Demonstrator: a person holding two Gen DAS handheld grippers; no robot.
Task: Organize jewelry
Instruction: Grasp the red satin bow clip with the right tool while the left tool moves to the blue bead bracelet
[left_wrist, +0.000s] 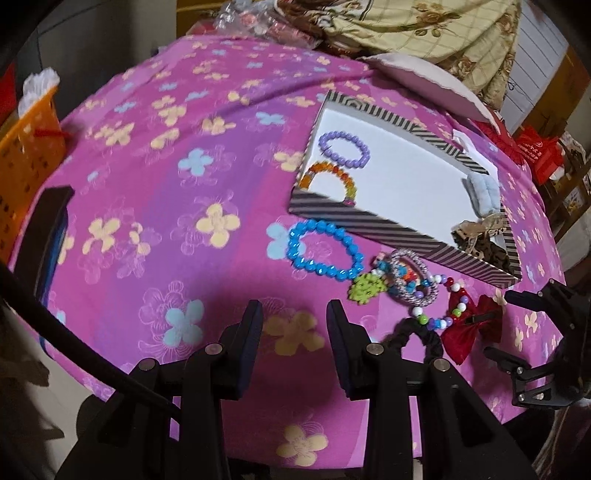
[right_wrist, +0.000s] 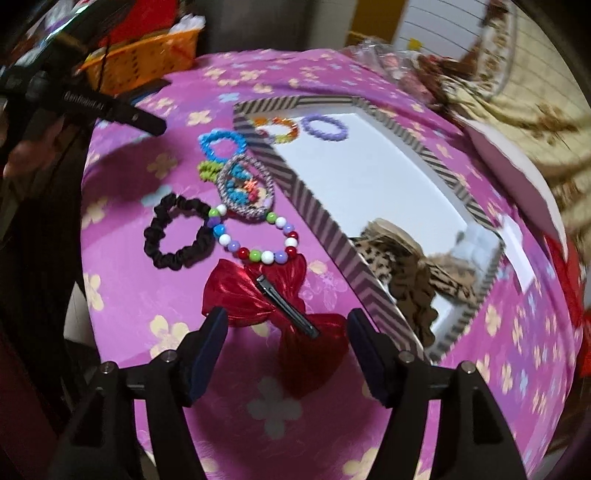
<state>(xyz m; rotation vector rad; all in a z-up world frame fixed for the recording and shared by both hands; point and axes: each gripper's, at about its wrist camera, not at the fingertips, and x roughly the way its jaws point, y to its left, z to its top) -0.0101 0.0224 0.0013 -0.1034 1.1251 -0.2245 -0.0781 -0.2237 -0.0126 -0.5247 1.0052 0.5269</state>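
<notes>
A striped box (left_wrist: 373, 221) (right_wrist: 332, 229) with a white floor holds a purple bracelet (left_wrist: 345, 149) (right_wrist: 325, 128), an orange bracelet (left_wrist: 332, 177) (right_wrist: 279, 129), a leopard scrunchie (right_wrist: 413, 273) and a pale blue item (left_wrist: 482, 194). On the pink cloth beside it lie a blue bracelet (left_wrist: 321, 251) (right_wrist: 221, 144), a silver bangle (left_wrist: 412, 280) (right_wrist: 245, 188), a green piece (left_wrist: 367, 288), a multicoloured bead bracelet (right_wrist: 255, 240), a black scrunchie (right_wrist: 177, 232) and a red bow clip (right_wrist: 280, 314) (left_wrist: 472, 325). My left gripper (left_wrist: 295, 314) is open and empty. My right gripper (right_wrist: 286, 321) is open, a finger on either side of the bow.
An orange basket (left_wrist: 26, 155) stands at the table's left edge, next to a dark flat object (left_wrist: 48, 236). A white pillow (left_wrist: 424, 81) and floral bedding (left_wrist: 424, 33) lie behind the box. Plastic bags (left_wrist: 258, 18) sit at the far edge.
</notes>
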